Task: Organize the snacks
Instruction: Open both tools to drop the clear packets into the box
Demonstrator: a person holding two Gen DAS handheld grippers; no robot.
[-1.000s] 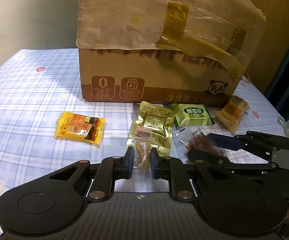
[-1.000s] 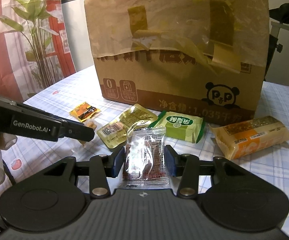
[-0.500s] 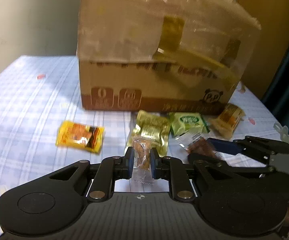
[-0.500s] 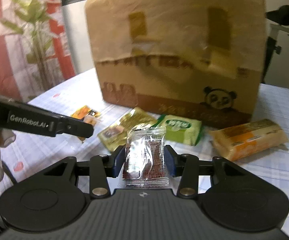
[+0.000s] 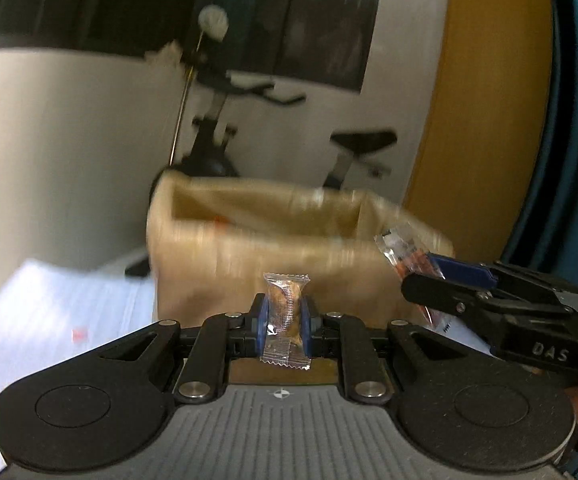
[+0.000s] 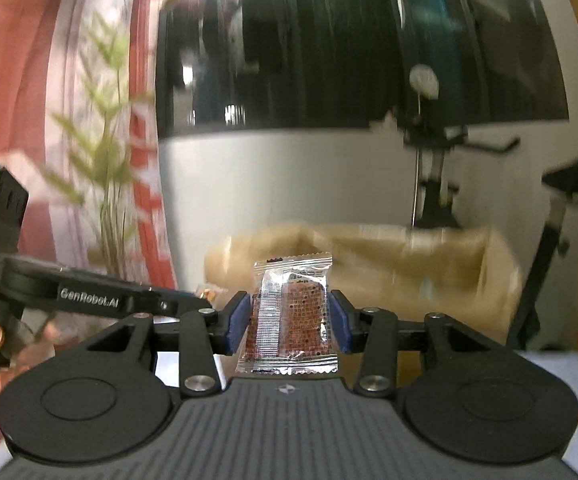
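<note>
My left gripper point(image 5: 283, 318) is shut on a small clear packet with a tan snack point(image 5: 285, 316), held upright in front of the open cardboard box point(image 5: 249, 252). My right gripper point(image 6: 289, 322) is shut on a clear packet of reddish-brown snack point(image 6: 291, 316), also raised near the box's point(image 6: 389, 252) open top. The right gripper also shows in the left wrist view point(image 5: 437, 276) at the box's right corner, with its packet point(image 5: 403, 250) sticking up. The left gripper's arm point(image 6: 89, 296) shows at the left in the right wrist view. The loose snacks on the table are out of view.
The box stands on a table with a pale blue checked cloth point(image 5: 49, 312). Behind it are an exercise bike point(image 5: 217, 136), a white wall, a dark window, a yellow panel point(image 5: 489, 120) and a blue curtain. A green plant point(image 6: 105, 152) stands at the left.
Both grippers have lifted from table height to the level of the box's open top, each still holding its packet. The snacks on the table have dropped out of view.
</note>
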